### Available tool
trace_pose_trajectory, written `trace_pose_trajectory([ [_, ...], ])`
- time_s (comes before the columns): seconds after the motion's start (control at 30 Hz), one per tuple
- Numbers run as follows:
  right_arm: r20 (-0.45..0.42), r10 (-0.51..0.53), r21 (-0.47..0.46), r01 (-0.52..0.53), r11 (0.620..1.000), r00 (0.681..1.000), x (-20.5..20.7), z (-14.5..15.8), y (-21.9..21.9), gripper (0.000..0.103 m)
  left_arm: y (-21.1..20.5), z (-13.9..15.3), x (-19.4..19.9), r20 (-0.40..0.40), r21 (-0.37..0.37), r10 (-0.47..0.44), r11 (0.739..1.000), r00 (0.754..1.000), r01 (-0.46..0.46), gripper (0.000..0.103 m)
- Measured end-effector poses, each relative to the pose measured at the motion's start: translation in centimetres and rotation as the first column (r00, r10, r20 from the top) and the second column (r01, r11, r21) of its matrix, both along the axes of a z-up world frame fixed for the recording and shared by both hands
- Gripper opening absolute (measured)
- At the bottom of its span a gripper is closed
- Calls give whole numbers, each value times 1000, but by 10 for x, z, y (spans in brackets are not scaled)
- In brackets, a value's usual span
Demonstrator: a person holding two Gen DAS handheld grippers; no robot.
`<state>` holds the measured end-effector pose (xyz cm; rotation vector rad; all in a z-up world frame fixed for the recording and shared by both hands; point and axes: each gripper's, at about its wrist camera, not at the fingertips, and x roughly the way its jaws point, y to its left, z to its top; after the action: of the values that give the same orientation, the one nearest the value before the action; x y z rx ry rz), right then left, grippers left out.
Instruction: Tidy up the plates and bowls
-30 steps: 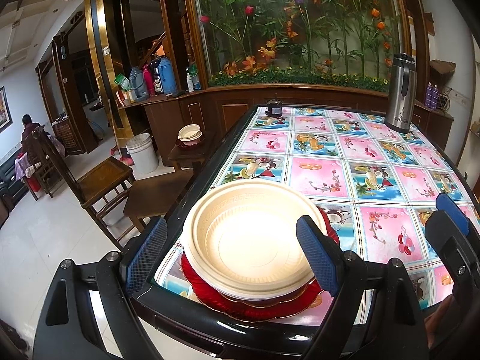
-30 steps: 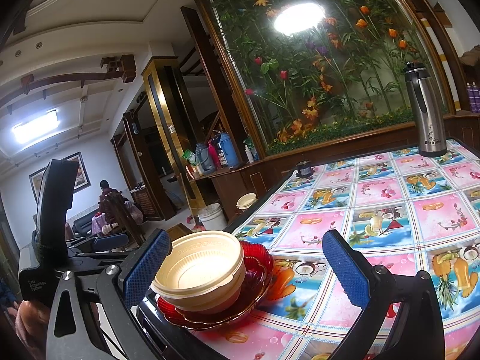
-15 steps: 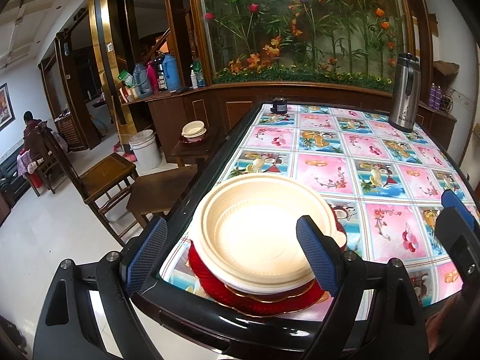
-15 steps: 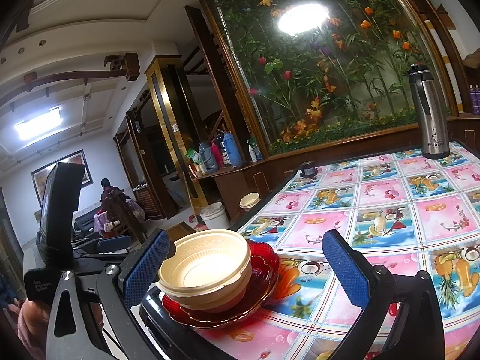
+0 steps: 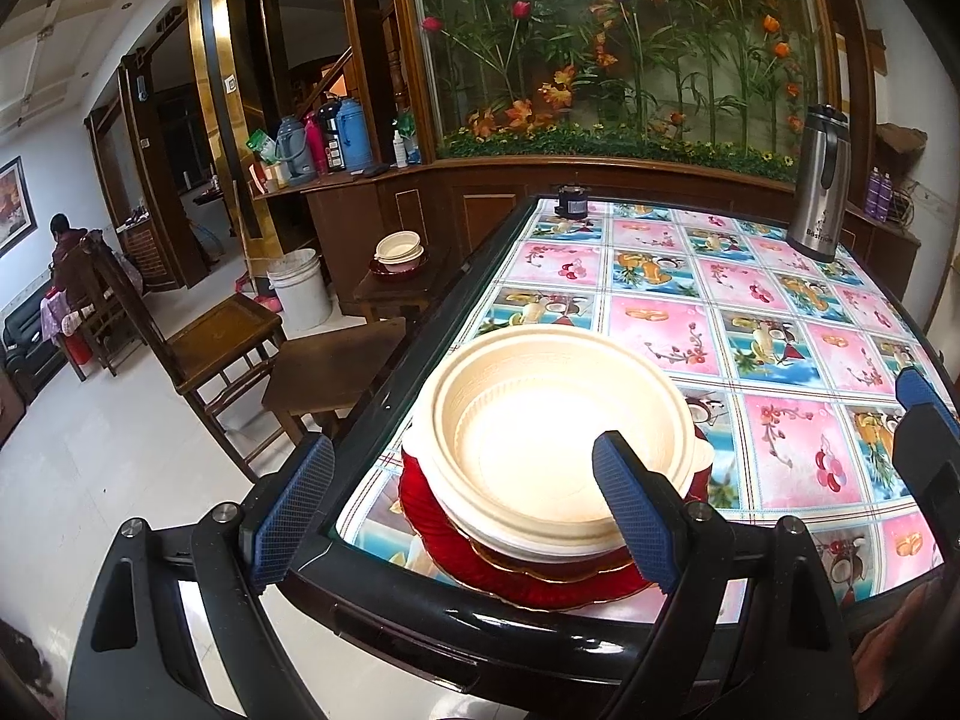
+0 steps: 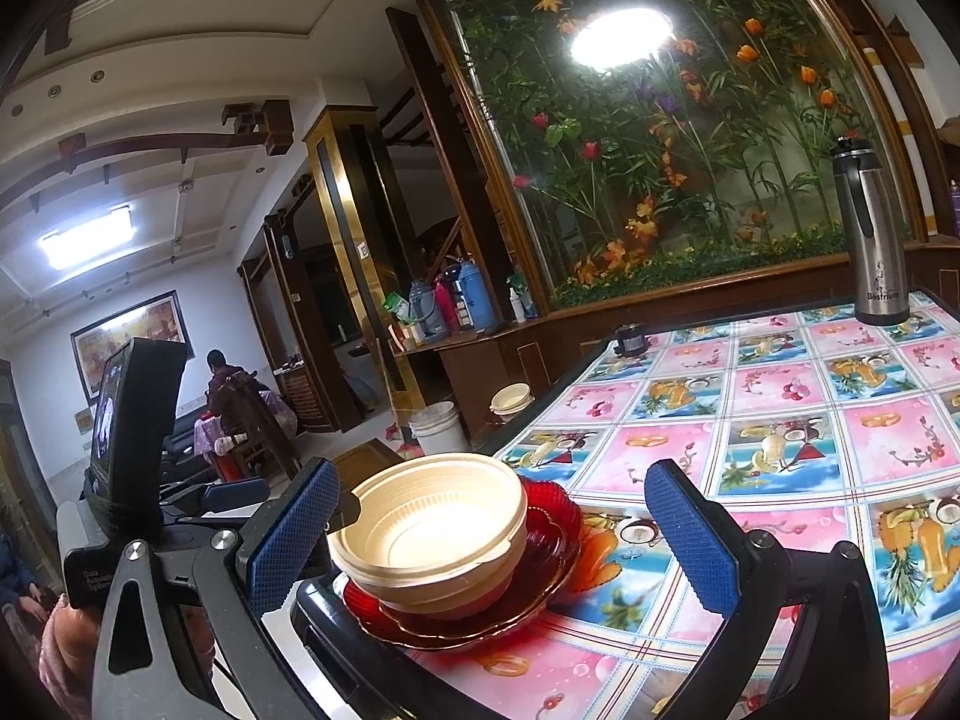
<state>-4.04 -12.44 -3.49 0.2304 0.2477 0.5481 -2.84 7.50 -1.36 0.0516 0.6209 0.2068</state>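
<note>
The cream bowl stack on red plates sits at the bench corner, directly ahead between the left gripper's wide, empty fingers; the right gripper, equally wide, flanks it.

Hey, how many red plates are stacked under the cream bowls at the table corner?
2 visible: a large red plate at the bottom, resting on the table, and a smaller scalloped red plate on top of it, directly under the bowls. The bowls may hide more.

Bowls on plates, table corner.
</note>
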Motion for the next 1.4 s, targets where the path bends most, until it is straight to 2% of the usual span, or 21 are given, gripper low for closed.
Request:
trace_pose_trajectory([
  [1.4, -14, 18, -28, -19, 999, 1000, 0, -2, 14, 103, 4, -11, -3, -33, -2, -5, 1000, 999, 5, 89],
])
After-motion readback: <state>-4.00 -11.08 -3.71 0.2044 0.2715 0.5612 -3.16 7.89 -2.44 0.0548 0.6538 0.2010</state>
